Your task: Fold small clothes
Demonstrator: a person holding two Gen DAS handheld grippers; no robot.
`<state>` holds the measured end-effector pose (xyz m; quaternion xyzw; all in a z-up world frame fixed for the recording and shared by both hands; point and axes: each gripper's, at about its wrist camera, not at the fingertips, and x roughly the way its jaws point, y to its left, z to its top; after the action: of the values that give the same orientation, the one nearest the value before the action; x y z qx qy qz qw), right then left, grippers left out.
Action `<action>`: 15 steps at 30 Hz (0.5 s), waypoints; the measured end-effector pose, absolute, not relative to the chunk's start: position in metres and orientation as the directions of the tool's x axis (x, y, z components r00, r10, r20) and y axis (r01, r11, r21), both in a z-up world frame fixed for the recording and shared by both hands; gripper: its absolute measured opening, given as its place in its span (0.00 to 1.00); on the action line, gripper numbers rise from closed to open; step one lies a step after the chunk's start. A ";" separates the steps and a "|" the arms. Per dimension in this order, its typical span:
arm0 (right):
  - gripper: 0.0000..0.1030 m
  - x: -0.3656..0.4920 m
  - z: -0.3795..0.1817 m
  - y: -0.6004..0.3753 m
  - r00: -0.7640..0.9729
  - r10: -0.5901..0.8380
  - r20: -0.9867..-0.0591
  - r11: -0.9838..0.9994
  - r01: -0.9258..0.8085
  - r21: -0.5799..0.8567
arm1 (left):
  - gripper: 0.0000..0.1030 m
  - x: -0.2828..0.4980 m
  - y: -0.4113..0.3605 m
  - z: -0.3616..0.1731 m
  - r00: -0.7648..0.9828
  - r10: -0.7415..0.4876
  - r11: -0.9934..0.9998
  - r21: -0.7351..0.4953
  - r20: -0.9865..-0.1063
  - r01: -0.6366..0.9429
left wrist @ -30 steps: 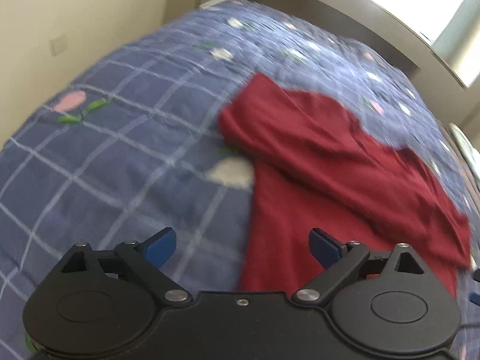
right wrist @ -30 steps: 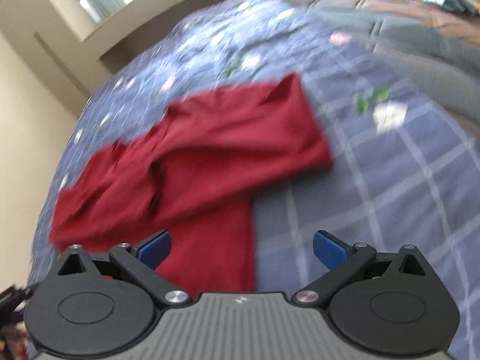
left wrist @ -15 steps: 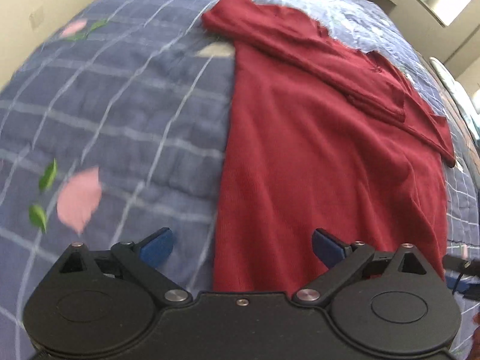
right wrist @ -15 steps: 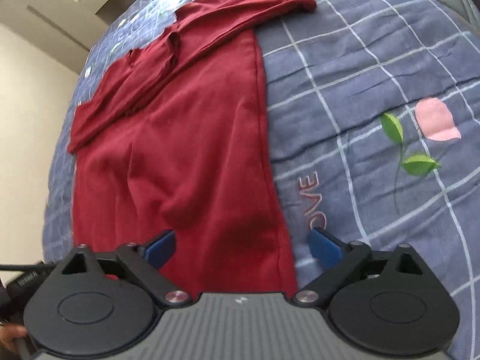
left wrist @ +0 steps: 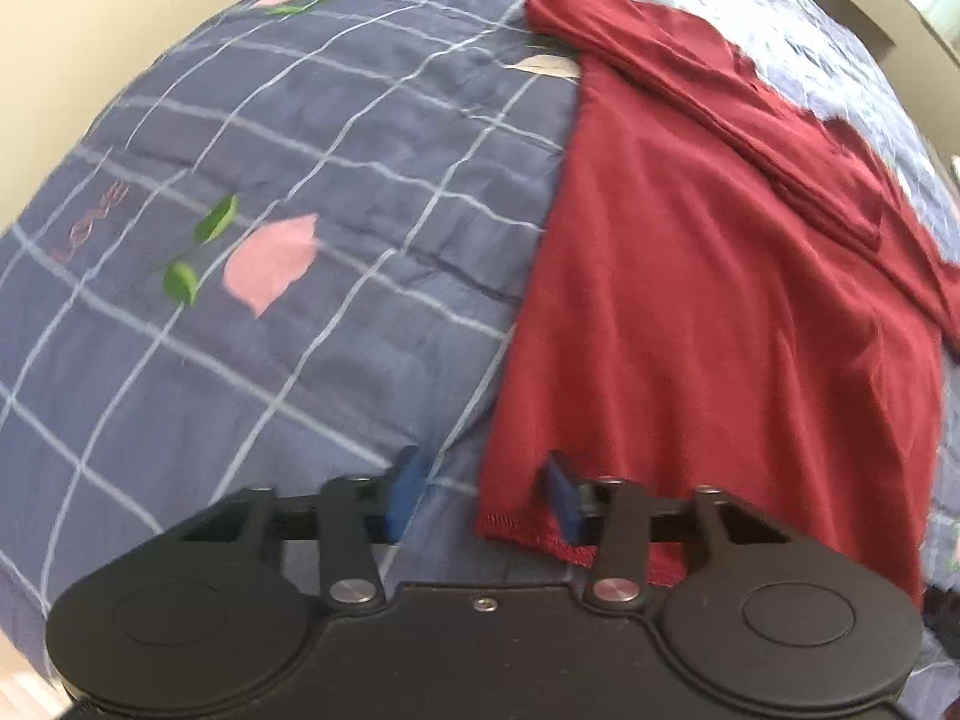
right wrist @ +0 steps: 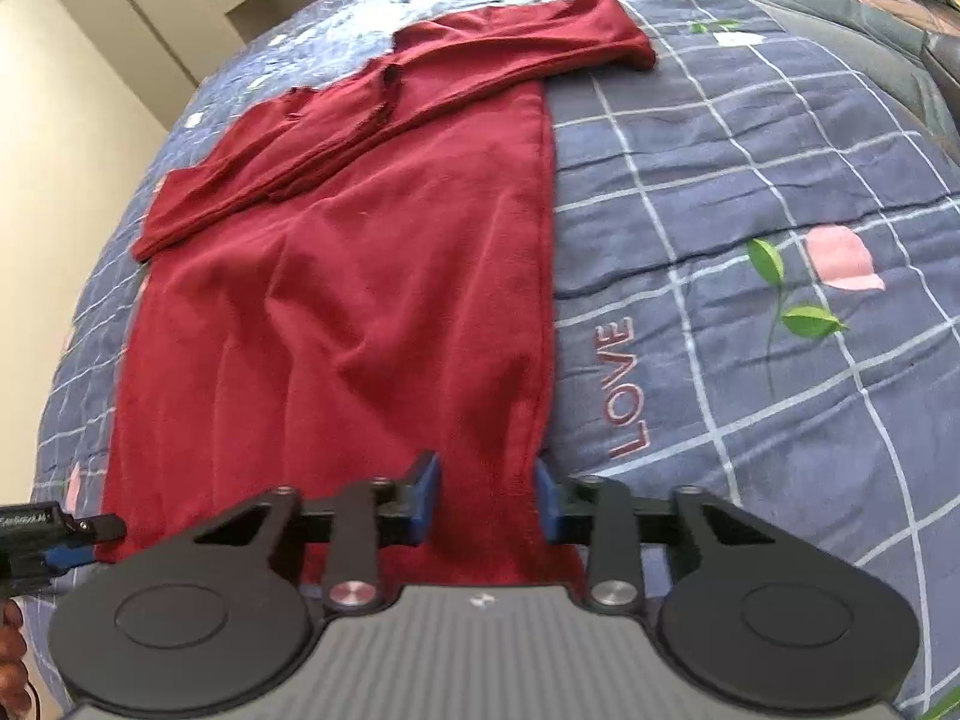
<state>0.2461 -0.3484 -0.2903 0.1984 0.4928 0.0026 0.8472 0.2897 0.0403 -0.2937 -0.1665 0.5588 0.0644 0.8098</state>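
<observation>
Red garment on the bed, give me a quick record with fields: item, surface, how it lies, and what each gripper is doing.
item: red garment
surface: blue checked quilt with flower and LOVE prints
lay: spread flat, sleeves folded across the far end
left gripper: at the near hem's left corner, jaws closing, the corner between them
right gripper: at the near hem's right corner, jaws closing, the garment's side edge between them

Red garment (left wrist: 708, 312) flat on checked bedspread (left wrist: 300, 138)
</observation>
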 end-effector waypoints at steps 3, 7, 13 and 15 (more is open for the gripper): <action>0.12 0.245 -0.286 -0.350 0.523 0.212 -0.825 0.922 0.172 0.346 | 0.11 0.285 0.044 -0.293 0.363 -0.113 0.912 -0.241 -0.925 -0.332; 0.10 0.242 -0.276 -0.360 0.548 0.174 -0.818 0.937 0.163 0.309 | 0.05 0.277 0.041 -0.272 0.409 -0.055 0.912 -0.212 -0.911 -0.351; 0.09 0.234 -0.257 -0.384 0.566 0.157 -0.809 0.949 0.141 0.283 | 0.05 0.269 0.046 -0.245 0.456 -0.005 0.909 -0.194 -0.890 -0.368; 0.10 0.235 -0.257 -0.384 0.556 0.169 -0.814 0.953 0.120 0.280 | 0.05 0.267 0.049 -0.245 0.458 -0.009 0.909 -0.198 -0.889 -0.366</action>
<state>0.2347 -0.3838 -0.2568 0.1533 0.4709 0.0142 0.8687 0.2674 0.0493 -0.2450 -0.1842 0.5094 0.1068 0.8338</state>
